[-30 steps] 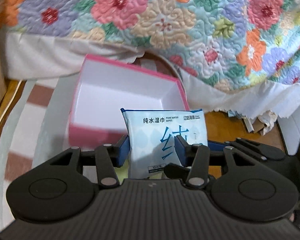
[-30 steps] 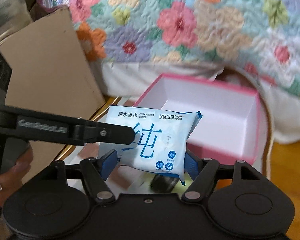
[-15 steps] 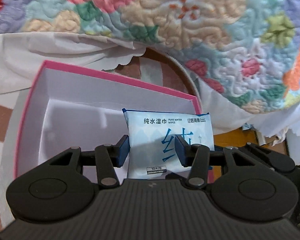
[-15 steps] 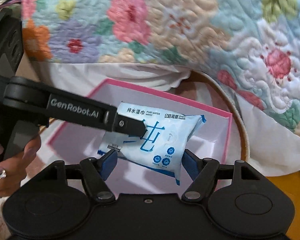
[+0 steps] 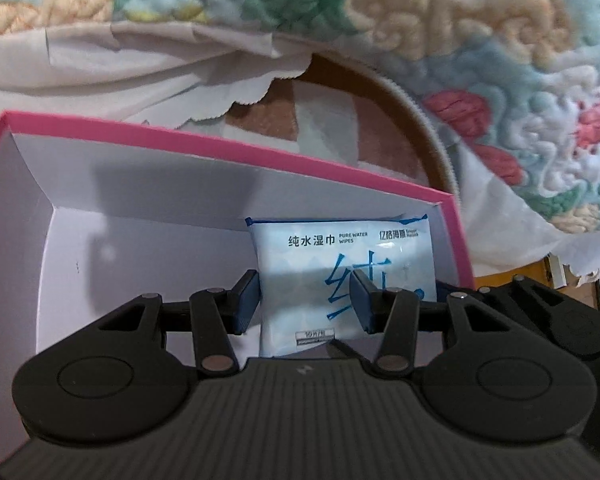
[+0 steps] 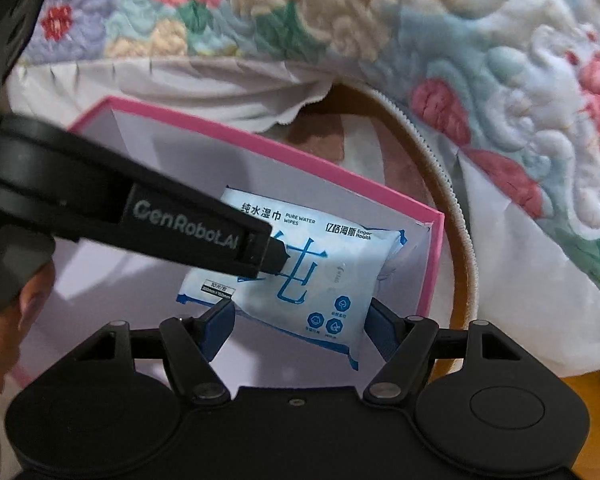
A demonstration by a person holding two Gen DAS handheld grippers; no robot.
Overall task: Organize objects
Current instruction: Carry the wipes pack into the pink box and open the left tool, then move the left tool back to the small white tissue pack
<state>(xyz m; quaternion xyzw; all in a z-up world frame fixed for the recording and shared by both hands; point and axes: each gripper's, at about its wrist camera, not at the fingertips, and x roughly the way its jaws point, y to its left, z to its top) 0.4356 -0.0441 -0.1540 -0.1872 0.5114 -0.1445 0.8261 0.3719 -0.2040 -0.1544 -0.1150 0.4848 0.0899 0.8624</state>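
Note:
A light blue wet wipes pack (image 5: 340, 254) with blue print hangs over the white inside of a pink box (image 5: 220, 147), near its far right corner. My left gripper (image 5: 306, 300) is shut on the pack's left part, one pad at its edge and the other across its face. In the right wrist view the same wet wipes pack (image 6: 320, 276) sits tilted between the pads of my right gripper (image 6: 300, 324), which is shut on it across its width. A left gripper finger (image 6: 204, 236) lies over the pack's face there. The pink box (image 6: 300, 156) lies below. Whether the pack touches the box floor is hidden.
A floral quilt (image 5: 480, 40) with a white sheet edge (image 5: 140, 68) hangs just behind the box. A round mat (image 6: 452, 184) with brown and white stripes lies under the box. A wooden floor (image 5: 540, 276) shows at right. A person's hand (image 6: 8, 336) holds the left gripper.
Both grippers have carried the pack forward and down, from in front of the box to inside its rim. The box and quilt now fill the views.

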